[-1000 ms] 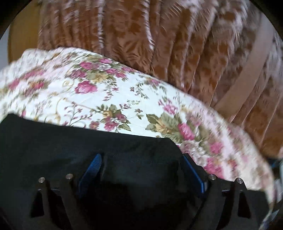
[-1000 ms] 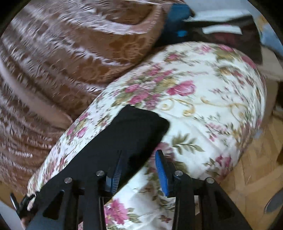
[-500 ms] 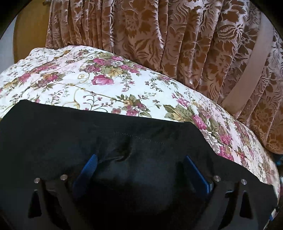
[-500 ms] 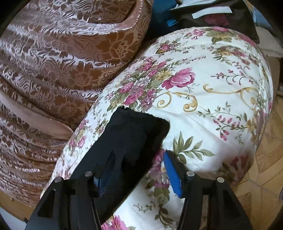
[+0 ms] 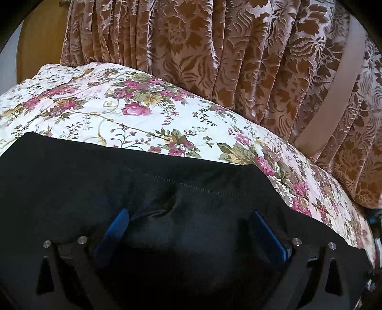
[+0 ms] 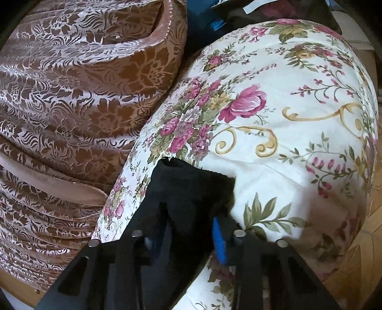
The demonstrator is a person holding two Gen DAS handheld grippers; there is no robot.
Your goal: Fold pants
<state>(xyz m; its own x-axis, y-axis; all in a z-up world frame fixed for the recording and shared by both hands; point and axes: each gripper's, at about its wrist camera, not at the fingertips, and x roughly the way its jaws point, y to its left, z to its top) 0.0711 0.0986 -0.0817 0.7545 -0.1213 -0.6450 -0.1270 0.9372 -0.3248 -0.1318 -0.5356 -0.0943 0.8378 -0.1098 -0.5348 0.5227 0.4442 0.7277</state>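
Black pants (image 5: 100, 176) lie spread on a floral bedspread (image 5: 133, 114). In the left wrist view my left gripper (image 5: 188, 221) is open, its blue pads wide apart, resting over a puckered part of the pants below a stitched hem line. In the right wrist view my right gripper (image 6: 188, 229) is open and straddles a narrow end of the pants (image 6: 188, 188); the cloth sits between the blue pads without being pinched. The rest of the pants is hidden under the grippers.
A brown patterned curtain (image 5: 238, 59) hangs right behind the bed; it also fills the left side of the right wrist view (image 6: 71, 95). The bed's edge drops to a wooden parquet floor (image 6: 363, 262) at right. Dark clutter (image 6: 262, 9) lies beyond the bed's far end.
Both grippers have pushed forward and lower onto the pants. The right gripper's pads now straddle the pants end, and the left view has steadied with more black cloth in it.
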